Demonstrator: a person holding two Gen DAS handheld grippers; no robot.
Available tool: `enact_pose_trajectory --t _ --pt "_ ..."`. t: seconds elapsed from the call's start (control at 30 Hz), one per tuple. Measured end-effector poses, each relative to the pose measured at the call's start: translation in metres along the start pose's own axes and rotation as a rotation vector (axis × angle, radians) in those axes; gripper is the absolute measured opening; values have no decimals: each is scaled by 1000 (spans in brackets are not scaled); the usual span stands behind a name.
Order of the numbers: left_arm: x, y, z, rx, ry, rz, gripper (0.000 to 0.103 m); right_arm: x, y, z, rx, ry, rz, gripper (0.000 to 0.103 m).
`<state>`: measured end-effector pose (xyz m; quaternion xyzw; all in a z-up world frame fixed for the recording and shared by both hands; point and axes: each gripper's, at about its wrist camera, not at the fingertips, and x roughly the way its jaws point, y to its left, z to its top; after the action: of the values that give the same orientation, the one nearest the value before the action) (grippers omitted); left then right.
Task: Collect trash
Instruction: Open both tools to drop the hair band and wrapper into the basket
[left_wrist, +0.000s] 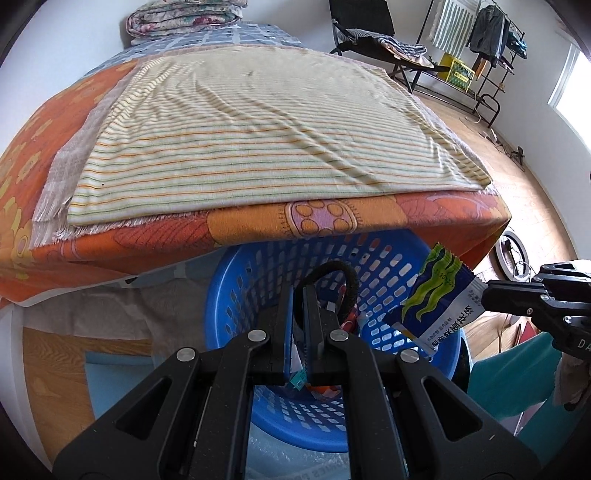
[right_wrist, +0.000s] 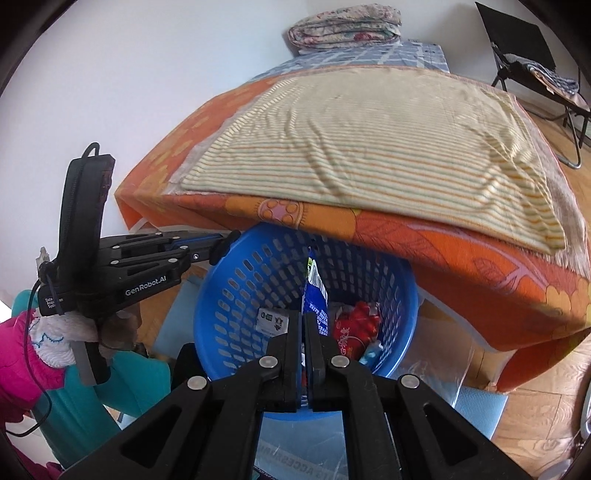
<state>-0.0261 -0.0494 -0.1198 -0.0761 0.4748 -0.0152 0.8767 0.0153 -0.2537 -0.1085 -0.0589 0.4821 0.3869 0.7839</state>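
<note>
A blue perforated basket (left_wrist: 373, 273) stands on the floor below the bed's edge; it also shows in the right wrist view (right_wrist: 240, 288). My left gripper (left_wrist: 298, 291) is shut on a black hair tie (left_wrist: 343, 273) and holds it over the basket. My right gripper (right_wrist: 303, 321) is shut on a blue, green and white snack wrapper (right_wrist: 314, 291), held above the basket's right rim in the left wrist view (left_wrist: 439, 295). Red wrappers (right_wrist: 354, 325) and other trash lie inside the basket.
A bed with an orange patterned cover (left_wrist: 258, 225) and a striped towel (left_wrist: 258, 129) overhangs the basket. Folded quilts (left_wrist: 181, 18) lie at its far end. A folding chair (left_wrist: 369, 33) and a clothes rack (left_wrist: 480, 44) stand at the back right.
</note>
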Motion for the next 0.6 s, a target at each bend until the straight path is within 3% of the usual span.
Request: enact_pose_trajectory --t 0.3,0.37,0.47,0.53,0.6 --pt "6 2 0 -6 14 14 3 5 -4 -2 11 18 -14 2" --pt "7 3 0 -7 13 16 4 6 -6 -2 21 21 -14 19" --pt "7 3 0 -7 12 19 8 6 -8 -2 29 24 -24 28" --pt "7 3 0 -9 8 21 33 7 -8 -1 28 28 -36 33" --pt "5 4 0 -15 -9 25 47 7 -8 -1 28 26 -46 45"
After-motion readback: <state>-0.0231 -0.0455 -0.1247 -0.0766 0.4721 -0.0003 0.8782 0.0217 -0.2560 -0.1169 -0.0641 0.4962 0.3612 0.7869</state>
